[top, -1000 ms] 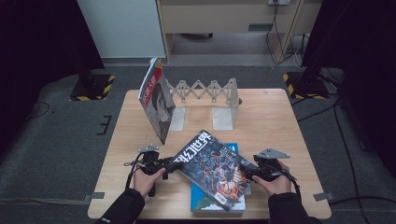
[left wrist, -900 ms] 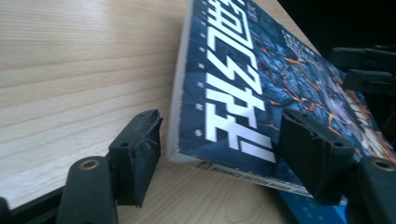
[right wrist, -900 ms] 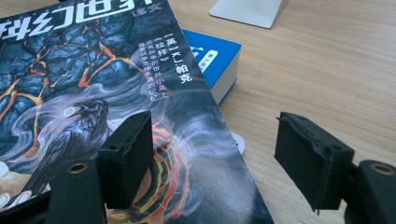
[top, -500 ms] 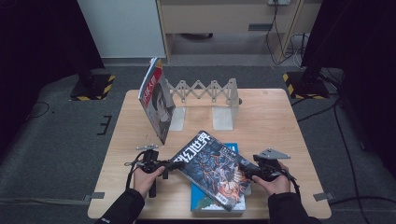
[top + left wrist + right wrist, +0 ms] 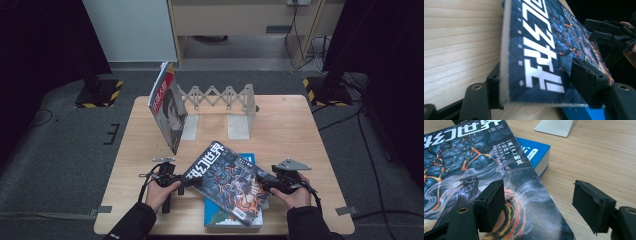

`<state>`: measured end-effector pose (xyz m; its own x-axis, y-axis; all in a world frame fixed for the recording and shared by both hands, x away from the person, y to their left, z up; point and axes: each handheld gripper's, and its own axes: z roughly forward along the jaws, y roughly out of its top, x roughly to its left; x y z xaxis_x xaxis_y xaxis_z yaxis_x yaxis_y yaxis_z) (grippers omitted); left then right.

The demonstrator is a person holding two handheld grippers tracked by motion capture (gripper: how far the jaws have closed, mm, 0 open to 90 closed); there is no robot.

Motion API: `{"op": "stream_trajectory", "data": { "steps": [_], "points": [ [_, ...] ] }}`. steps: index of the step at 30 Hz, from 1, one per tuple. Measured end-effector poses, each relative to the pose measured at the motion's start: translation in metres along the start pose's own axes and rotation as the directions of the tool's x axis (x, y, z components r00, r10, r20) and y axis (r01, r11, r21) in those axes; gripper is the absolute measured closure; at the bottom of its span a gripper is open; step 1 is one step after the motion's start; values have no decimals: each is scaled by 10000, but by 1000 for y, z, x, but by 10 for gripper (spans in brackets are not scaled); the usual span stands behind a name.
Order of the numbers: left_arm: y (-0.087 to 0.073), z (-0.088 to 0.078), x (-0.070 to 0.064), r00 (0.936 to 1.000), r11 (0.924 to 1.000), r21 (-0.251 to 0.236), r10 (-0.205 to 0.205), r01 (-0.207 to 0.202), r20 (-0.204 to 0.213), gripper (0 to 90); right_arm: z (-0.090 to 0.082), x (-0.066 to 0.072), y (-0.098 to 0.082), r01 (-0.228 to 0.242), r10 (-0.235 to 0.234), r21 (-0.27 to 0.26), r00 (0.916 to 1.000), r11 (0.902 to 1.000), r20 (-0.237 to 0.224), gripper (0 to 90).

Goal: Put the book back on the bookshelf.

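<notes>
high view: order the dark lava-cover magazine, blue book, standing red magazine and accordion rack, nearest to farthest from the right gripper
1. Dark lava-cover magazine, at the right gripper.
2. Blue book, under it, front.
3. Accordion rack, table's far middle.
4. Standing red magazine, far left.

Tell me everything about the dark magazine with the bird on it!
The dark magazine is a thin, glossy paperback with big white characters, cracked glowing lava and a smoky raven on its cover. It lies tilted across a blue book near the table's front edge. Its spine end sits between the left gripper's jaws, one under, one on top. The right gripper straddles its opposite edge, jaws open.
</notes>
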<state>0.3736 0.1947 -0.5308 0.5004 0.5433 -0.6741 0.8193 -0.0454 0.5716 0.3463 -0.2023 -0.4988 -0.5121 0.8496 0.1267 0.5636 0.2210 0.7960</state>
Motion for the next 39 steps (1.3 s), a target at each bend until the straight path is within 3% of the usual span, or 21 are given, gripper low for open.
{"op": "stream_trajectory", "data": {
  "steps": [2,5,10,13,15,22,26,30,39],
  "points": [
    [0,1,-1,9997,9999,58,-136,135,183,364,0,-1,0,26,-26,-27,10000,10000,-11,259],
    [2,-2,-4,9998,9998,110,-172,171,97,383,0,-1,0,18,-18,-36,10000,10000,-17,259],
    [7,-11,-12,9993,9997,-116,-195,199,332,512,1,-1,0,48,-47,-83,10000,10000,29,260],
    [7,-12,-13,9973,9991,-111,-412,420,612,581,1,-1,-1,33,-32,-94,10000,10000,43,260],
    [7,-12,-14,9923,9972,-70,-737,748,1000,625,1,-1,-1,51,-50,-110,10000,9999,78,261],
    [10,-13,-19,9899,9947,58,-1024,1023,979,650,1,-2,-1,-48,48,-91,10000,9999,43,261],
    [11,-11,-23,9937,9966,63,-822,820,767,621,1,-2,-1,-84,85,-121,10000,9999,30,262],
    [9,-2,-25,9926,9960,333,-855,829,862,606,1,-2,-1,-74,75,-147,10000,9999,44,262],
    [14,-3,-32,9885,9935,189,-1137,1124,994,682,1,-3,-1,-125,125,-135,9999,9998,20,261]
  ]
}}
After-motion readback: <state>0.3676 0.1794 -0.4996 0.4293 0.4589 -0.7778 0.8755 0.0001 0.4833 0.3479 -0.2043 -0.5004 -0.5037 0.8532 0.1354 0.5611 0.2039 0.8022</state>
